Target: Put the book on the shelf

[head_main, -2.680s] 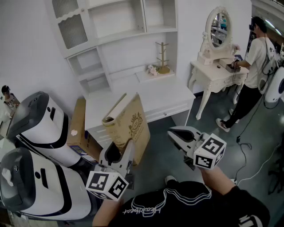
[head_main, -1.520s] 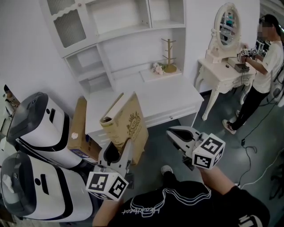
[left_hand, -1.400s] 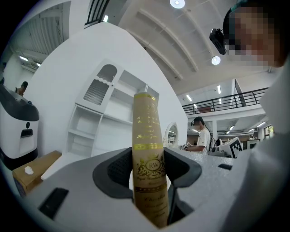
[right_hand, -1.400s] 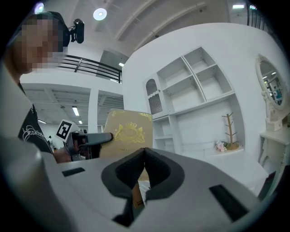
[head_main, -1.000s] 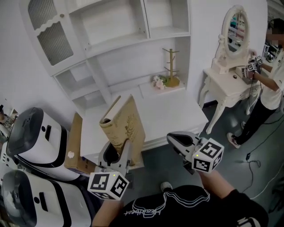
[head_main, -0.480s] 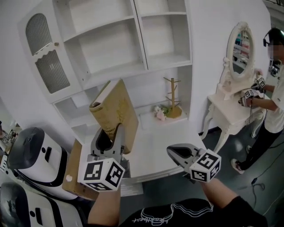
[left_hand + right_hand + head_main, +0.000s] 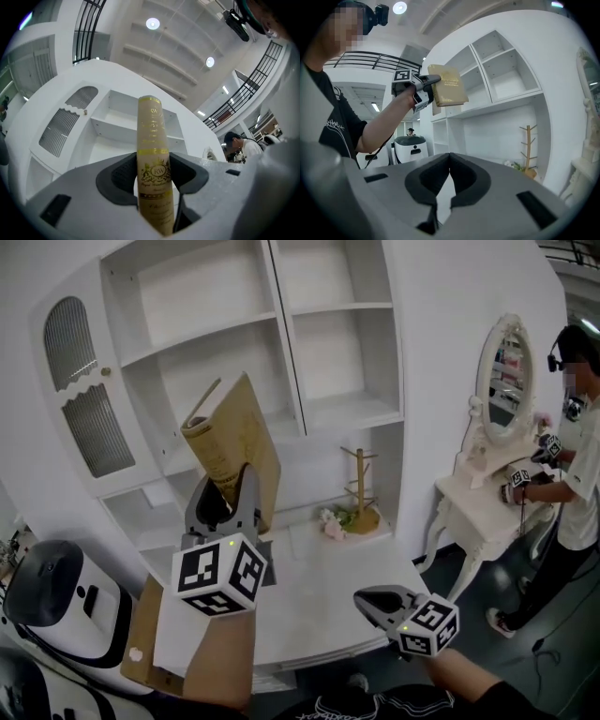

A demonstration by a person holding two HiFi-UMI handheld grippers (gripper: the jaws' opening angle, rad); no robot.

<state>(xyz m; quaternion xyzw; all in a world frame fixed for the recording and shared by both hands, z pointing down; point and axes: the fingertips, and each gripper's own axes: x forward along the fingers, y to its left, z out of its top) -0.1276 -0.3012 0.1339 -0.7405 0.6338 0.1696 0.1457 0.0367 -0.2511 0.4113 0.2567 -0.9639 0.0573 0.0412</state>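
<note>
Left gripper (image 7: 228,495) clamps tan book (image 7: 246,427): rounded gilt-stamped spine, matte cover, upright before white shelf (image 7: 211,334), above desk's (image 7: 309,601) left edge. Right gripper (image 7: 373,600): 2 jaws pressed together, empty, over desk's front edge. Wooden branch rack (image 7: 359,474) and small flowers (image 7: 330,521) at back edge.

White wall (image 7: 441,352), white dressing table (image 7: 466,491) (oval mirror (image 7: 503,381) on top), grey floor (image 7: 553,652), ceiling lights (image 7: 152,23)

On white desk (image 7: 309,606): wooden rack (image 7: 359,486), flowers (image 7: 330,521) just beside. To the right, vanity (image 7: 469,498) with oval mirror (image 7: 506,381), person (image 7: 574,456) standing at it. At left, white machine (image 7: 56,601) beside cardboard box (image 7: 141,634).
</note>
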